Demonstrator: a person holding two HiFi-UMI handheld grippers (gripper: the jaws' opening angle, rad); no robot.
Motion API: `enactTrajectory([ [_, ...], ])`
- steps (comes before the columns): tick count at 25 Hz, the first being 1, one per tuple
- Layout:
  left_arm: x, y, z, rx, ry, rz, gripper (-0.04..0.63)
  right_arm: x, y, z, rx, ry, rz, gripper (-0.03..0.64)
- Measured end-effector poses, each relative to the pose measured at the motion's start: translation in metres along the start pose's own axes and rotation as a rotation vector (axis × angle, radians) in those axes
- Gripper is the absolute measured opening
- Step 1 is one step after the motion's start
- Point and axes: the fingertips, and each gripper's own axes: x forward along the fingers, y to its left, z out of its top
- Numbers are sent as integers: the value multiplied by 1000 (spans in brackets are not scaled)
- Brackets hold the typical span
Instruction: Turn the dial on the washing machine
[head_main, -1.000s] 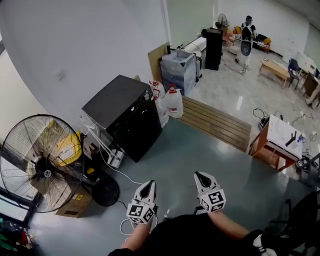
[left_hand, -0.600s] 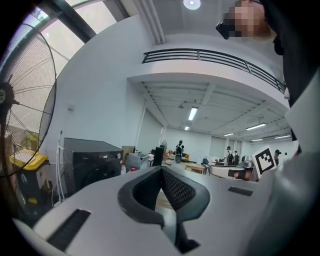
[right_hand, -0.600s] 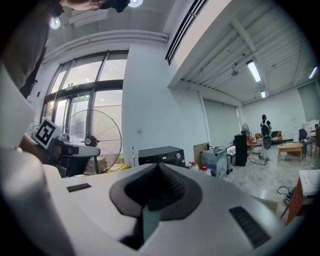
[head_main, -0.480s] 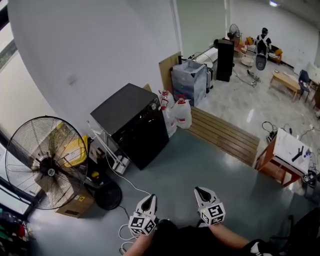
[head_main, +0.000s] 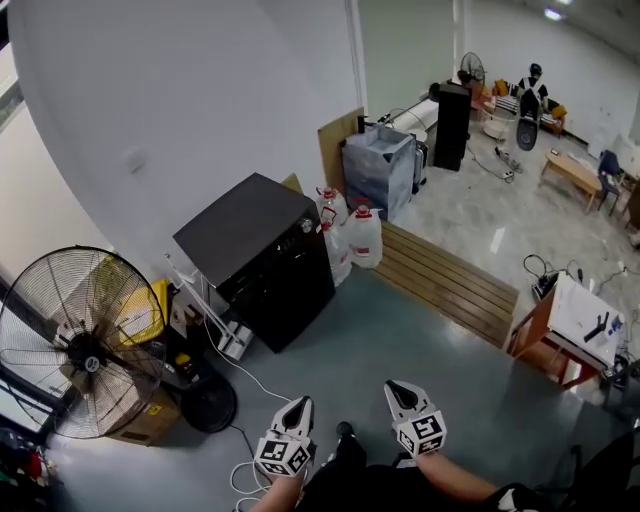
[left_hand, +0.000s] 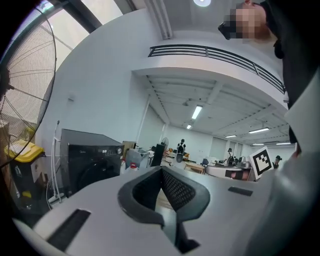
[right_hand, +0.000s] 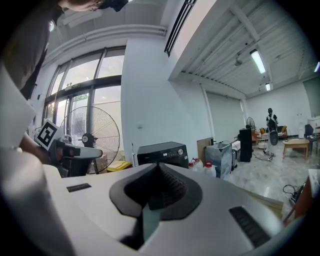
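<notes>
The black washing machine (head_main: 265, 260) stands against the white wall, a good way ahead of both grippers. Its small round dial (head_main: 307, 226) sits at the right end of the control strip. The machine also shows in the left gripper view (left_hand: 92, 160) with the dial (left_hand: 119, 150), and in the right gripper view (right_hand: 162, 152) with the dial (right_hand: 180, 151). My left gripper (head_main: 298, 408) and right gripper (head_main: 402, 392) are held low near my body, both pointing toward the machine. Both are shut with nothing between their jaws, as the left gripper (left_hand: 161, 170) and right gripper (right_hand: 159, 165) views confirm.
A large floor fan (head_main: 85, 345) stands left of the machine, with a white cable (head_main: 250, 375) on the floor. Water jugs (head_main: 362, 235) and a wrapped grey box (head_main: 380, 165) lie to its right. A wooden platform (head_main: 450, 280) and small table (head_main: 575, 320) are further right. A person (head_main: 530, 95) stands far off.
Both grippers have sunk a little lower in the head view and stayed shut. The view has shifted, and a shoe now shows between the grippers.
</notes>
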Motion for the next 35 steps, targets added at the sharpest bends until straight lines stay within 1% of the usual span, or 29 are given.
enactTrajectory([
  [2,19,14,6,-22,-9,-7,15,19,-7,9,-16,-1,0,25],
  [6,62,41,25,-22,-28,-27,15,61,-27,31,-41,-3,-2,25],
  [10,102,66,46,-24,-42,-49,15,102,-44,59,-59,-29,-18,25],
  [16,154,94,55,-28,-45,-91,15,155,-58,72,-75,-39,-17,25],
  [20,182,111,54,-32,-37,-83,15,172,-68,72,-103,-32,-20,25],
  [25,213,123,52,-51,-27,-74,15,189,-95,68,-74,-8,-32,25],
  [28,242,135,53,-52,-31,-57,15,217,-114,62,-59,-9,3,25],
  [30,261,147,55,-56,-31,-31,15,242,-126,62,-52,-11,30,25],
  [32,280,157,57,-68,-23,3,15,266,-139,68,-44,-10,61,25],
  [35,310,157,70,-62,-25,37,15,294,-165,80,-37,-5,109,25],
])
